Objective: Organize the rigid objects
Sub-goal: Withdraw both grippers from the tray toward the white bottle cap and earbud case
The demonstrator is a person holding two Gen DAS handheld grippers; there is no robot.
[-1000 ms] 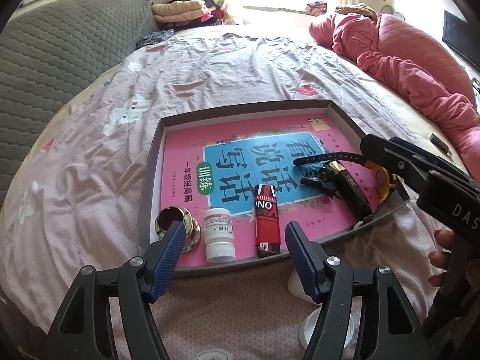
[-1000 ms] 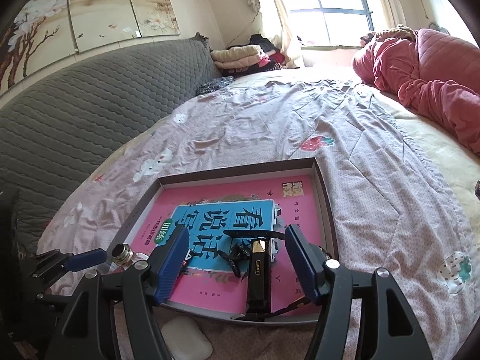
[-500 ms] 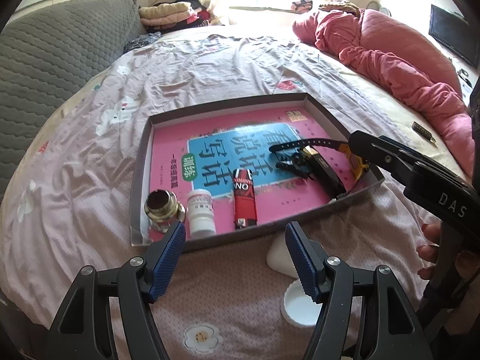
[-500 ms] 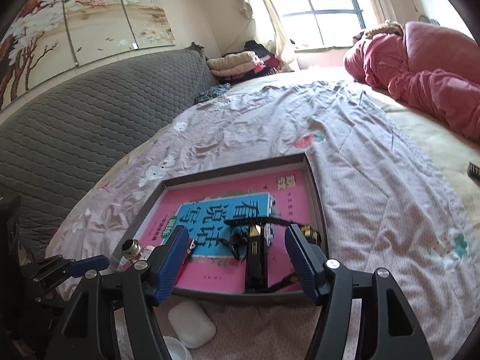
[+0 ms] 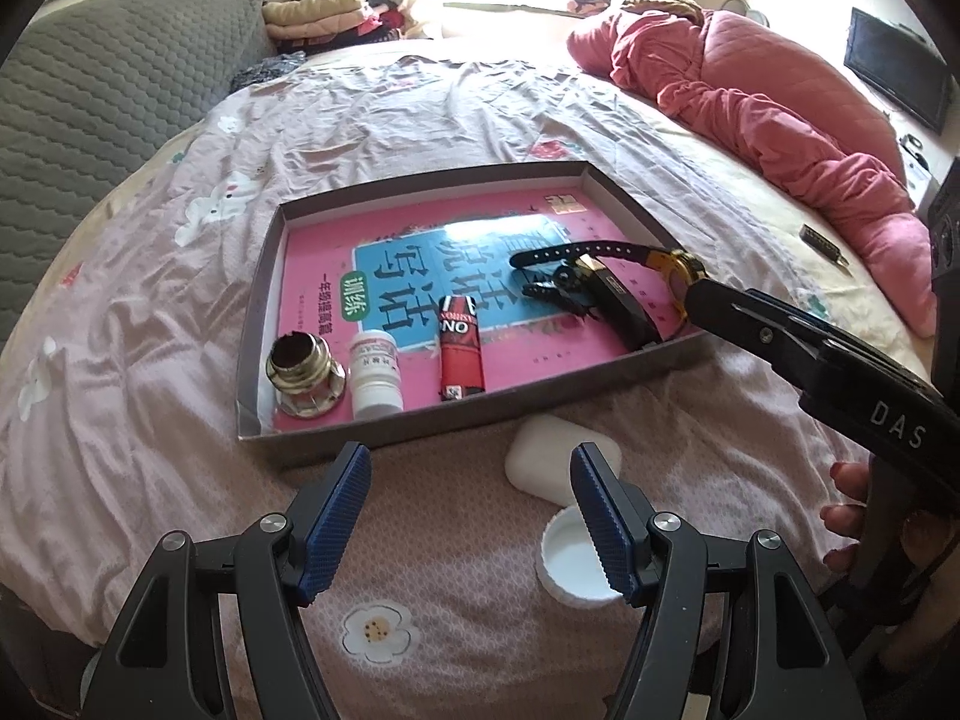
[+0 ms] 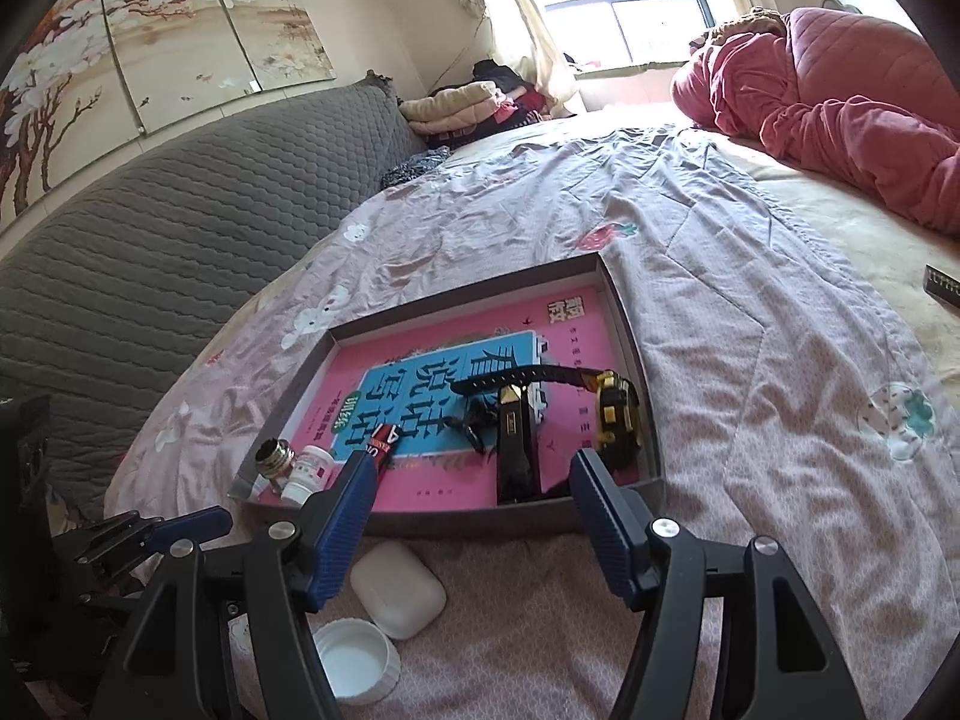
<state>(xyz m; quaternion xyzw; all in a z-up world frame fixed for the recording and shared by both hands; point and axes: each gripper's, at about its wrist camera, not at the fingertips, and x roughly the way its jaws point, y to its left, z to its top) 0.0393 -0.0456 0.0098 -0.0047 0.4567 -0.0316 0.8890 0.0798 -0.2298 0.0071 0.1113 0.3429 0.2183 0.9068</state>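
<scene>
Hovering over the bed (image 5: 420, 138), both grippers, left (image 5: 470, 516) and right (image 6: 471, 525), keep fingers apart, empty; a white case (image 5: 555, 465) and lid (image 5: 573, 564) lie just outside the tray (image 5: 432, 189).

Shallow tray (image 5: 258, 324) on bedspread (image 5: 150, 312), book (image 5: 420, 276) flat inside covering tray floor. On book, along near edge, left to right: metal fitting (image 5: 305, 377), small bottle (image 5: 375, 373), lighter (image 5: 461, 347). Watch (image 5: 606, 282) toward tray's right side, strap reaching left. Outside tray, in front of near wall: rounded case (image 5: 549, 461), cap (image 5: 575, 558) just nearer, beside it. Padded headboard (image 5: 102, 84) left of bed. Quilt (image 5: 780, 102) heaped far right. Folded clothes (image 5: 324, 12) at far end.
</scene>
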